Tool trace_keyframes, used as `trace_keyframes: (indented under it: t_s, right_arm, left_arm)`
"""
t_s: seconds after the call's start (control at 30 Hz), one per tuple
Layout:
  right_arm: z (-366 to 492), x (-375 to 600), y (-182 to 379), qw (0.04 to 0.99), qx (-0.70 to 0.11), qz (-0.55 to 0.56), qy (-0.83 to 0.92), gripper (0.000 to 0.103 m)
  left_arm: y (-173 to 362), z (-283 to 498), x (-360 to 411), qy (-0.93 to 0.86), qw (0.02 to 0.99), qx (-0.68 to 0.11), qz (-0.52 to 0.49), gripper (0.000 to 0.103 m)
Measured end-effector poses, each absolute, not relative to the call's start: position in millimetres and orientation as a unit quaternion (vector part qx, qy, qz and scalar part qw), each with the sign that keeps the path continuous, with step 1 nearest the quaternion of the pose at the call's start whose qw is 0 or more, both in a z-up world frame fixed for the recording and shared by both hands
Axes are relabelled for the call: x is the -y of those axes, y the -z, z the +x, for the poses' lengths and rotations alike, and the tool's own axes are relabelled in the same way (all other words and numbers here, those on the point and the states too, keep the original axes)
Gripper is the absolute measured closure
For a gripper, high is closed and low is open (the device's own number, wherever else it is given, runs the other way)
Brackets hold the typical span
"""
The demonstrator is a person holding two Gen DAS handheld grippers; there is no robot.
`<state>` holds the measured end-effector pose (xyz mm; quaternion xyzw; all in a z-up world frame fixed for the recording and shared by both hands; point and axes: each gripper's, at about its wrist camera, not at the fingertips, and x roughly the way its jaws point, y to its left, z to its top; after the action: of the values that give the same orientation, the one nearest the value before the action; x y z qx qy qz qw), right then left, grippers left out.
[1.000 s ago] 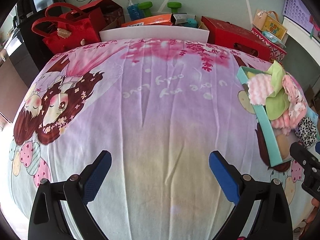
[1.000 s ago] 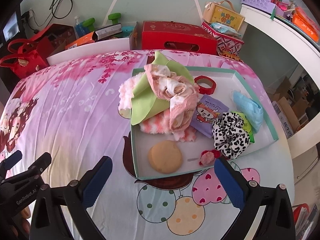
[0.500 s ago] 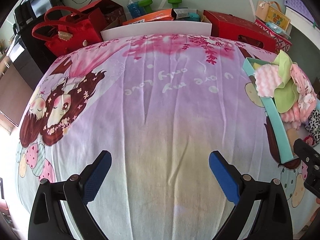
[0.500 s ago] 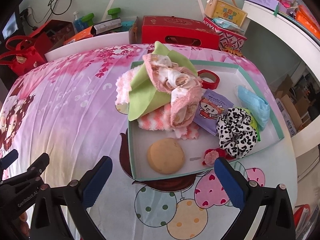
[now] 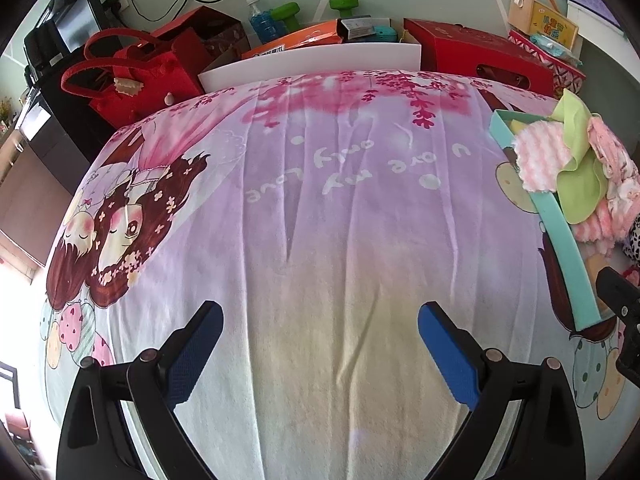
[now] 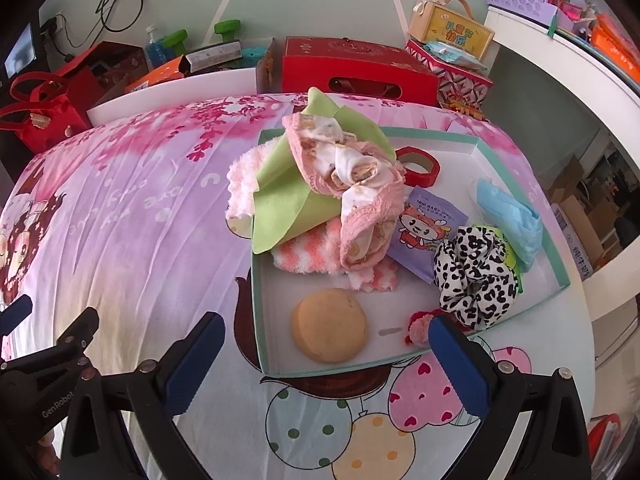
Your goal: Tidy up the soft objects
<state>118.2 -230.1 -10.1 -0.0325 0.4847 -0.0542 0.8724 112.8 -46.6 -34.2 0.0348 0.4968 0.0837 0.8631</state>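
While I am hovering both tools over the bed, my right gripper (image 6: 326, 354) is hanging with its jaws spread wide and empty just short of the near rim of the teal tray (image 6: 256, 304), and my left gripper (image 5: 320, 344) is likewise gaping and holding nothing above bare cartoon bedsheet (image 5: 320, 208) well to the left of that tray. Just inside the tray's near rim a round tan sponge puff (image 6: 329, 325) is lying beside a small red and pink hair clip (image 6: 418, 326). Further in, a leopard-print scrunchie (image 6: 474, 280) is sitting toward the tray's right side, with a purple sachet (image 6: 430, 230) and a blue cloth (image 6: 508, 220) beyond it. Filling the tray's left half, a heap of soft things is spilling over the left rim: a pink striped fuzzy towel (image 6: 308, 254) at the bottom, a green cloth (image 6: 280, 208) over it, and a crumpled pink cloth (image 6: 360, 184) on top. Near the far rim a red tape roll (image 6: 418, 164) is resting. I am judging these fabrics light, limp and prone to dragging neighbours, so I would be pinching a raised fold of the top pink cloth. Compared with a second ago, the right gripper is sitting closer to the tray, while the left view is shifting leftward, pushing the tray to its edge.
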Motion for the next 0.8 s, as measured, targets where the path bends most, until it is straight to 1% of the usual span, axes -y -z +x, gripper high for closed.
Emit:
trace_keyframes:
  t_s: [0.8]
  right_arm:
    - [119.1,232.0,13.8,0.87,-0.489,-0.033,0.058,0.0]
  left_arm:
    - [42.9,115.9,45.3,-0.077,0.856,-0.51,0.035,0.005]
